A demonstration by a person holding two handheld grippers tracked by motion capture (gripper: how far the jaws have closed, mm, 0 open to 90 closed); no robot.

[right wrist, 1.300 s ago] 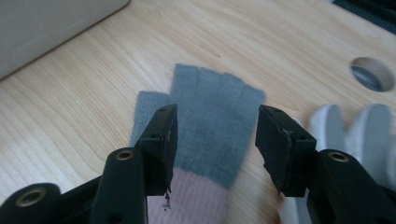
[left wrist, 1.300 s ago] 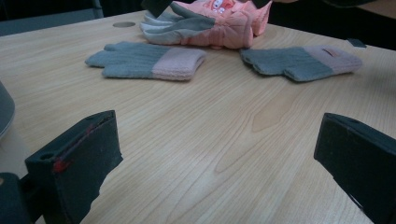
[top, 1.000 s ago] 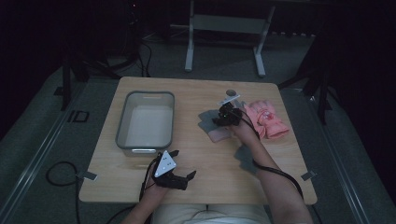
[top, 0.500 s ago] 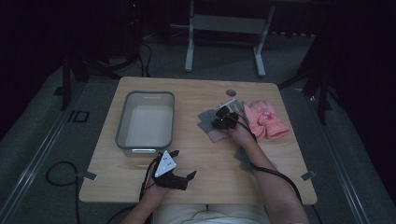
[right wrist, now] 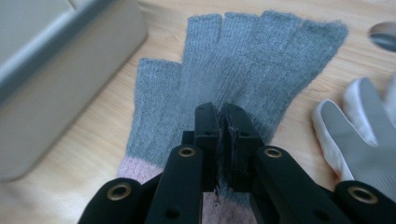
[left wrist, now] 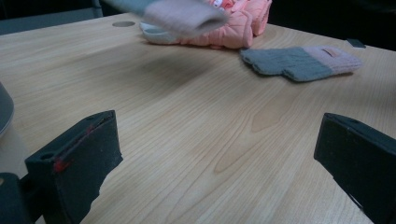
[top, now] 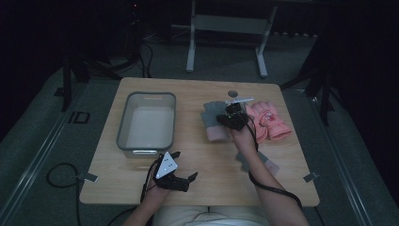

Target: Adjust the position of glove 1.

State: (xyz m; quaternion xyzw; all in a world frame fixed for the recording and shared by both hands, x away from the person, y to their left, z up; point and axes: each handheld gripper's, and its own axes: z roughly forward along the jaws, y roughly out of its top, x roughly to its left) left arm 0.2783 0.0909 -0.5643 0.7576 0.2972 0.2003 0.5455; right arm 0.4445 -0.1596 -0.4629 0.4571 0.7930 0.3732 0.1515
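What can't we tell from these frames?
- Grey glove: right gripper view, cuff cut off by the bottom edge and hidden behind the right gripper, whose jaws have just closed on it.
- Same glove in left gripper view: motion-blurred, cropped by the top edge.
- Pink gloves: high view, print too small.
- Bin: contents, dim.

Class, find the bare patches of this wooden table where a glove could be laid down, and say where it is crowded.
Free: the wood between the grey plastic bin and the grey fingerless glove, and the near middle between the left gripper and the second grey glove. Crowded: the far right, around the pink padded gloves.
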